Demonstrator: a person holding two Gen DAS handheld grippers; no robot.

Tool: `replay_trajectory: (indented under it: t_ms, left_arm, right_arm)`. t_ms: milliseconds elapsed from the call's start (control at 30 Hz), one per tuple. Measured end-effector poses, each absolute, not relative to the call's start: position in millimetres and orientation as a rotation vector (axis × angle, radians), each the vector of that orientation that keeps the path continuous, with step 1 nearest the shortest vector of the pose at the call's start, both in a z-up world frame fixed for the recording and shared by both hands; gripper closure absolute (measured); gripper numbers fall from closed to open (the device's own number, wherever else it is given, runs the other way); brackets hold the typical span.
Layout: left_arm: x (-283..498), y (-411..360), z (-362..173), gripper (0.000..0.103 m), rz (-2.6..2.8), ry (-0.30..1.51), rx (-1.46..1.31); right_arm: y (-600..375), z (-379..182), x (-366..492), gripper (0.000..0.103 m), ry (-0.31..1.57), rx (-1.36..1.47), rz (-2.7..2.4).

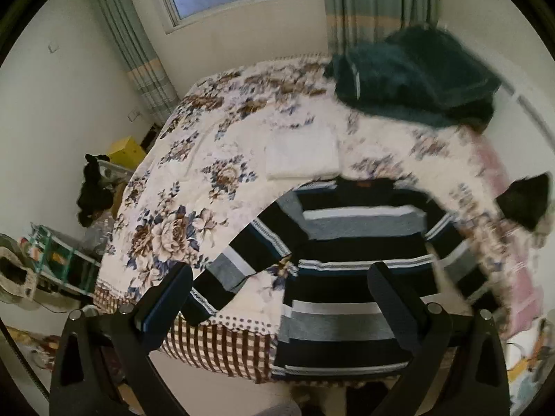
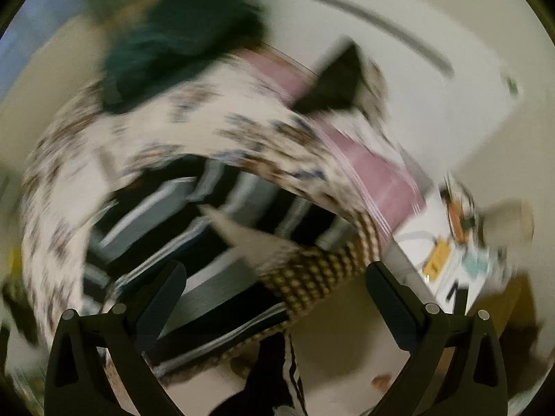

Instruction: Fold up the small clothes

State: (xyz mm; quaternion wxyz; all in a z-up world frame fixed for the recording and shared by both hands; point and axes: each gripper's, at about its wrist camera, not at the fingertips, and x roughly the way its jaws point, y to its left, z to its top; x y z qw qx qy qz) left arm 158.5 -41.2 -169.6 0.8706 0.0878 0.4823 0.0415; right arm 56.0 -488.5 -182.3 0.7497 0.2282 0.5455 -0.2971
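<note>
The striped sweater (image 1: pixel 350 263) lies flat, sleeves spread, on the near edge of the floral bedspread (image 1: pixel 215 145), its hem overhanging toward the viewer. The left gripper (image 1: pixel 281 298) and the right gripper (image 2: pixel 277 294) both stand with fingers apart, holding nothing, above that near edge. The right view is badly blurred. A folded white cloth (image 1: pixel 301 156) lies just beyond the collar. Judged soft, light and limp knit, the sweater will sag and stretch; best pinched at a sleeve cuff or hem corner.
</note>
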Motion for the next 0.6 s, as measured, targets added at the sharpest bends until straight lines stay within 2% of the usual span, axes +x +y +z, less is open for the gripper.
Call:
replay_trajectory:
  t_ms: [267,367,467,533,567,600]
  left_arm:
    - [215.9,-76.2,-313.2,0.000,0.188,1.194,0.301]
    - [231.5,-92.1,-369.8,0.000,0.193,1.256,0.312]
    - [246.1,-108.3,-423.9,0.000,0.191,1.305,0.321]
    - [255.5,-121.2,-456.5,0.000,0.179,1.338,0.331]
    - [259.5,-126.6,-467.0,0.000,0.171,1.345,0.335]
    - [263.0,-132.5,-477.1,0.000,0.157,1.348,0.335]
  right_arm:
    - [-679.0,-449.6,44.3,0.001,1.394,0.828,-0.814]
    - [-698.8,-526.4,30.4,0.002,1.447,0.948,-0.879]
    - [-707.5,-590.1,19.0,0.004,1.400,1.143,-0.892]
    - [-702.2,-616.5,18.2,0.030,1.326,1.250,-0.851]
    - [-698.7,-624.1,20.1,0.057,1.318,1.264,-0.838]
    - [-693.4,-627.7,23.6,0.078,1.318,1.244,-0.835]
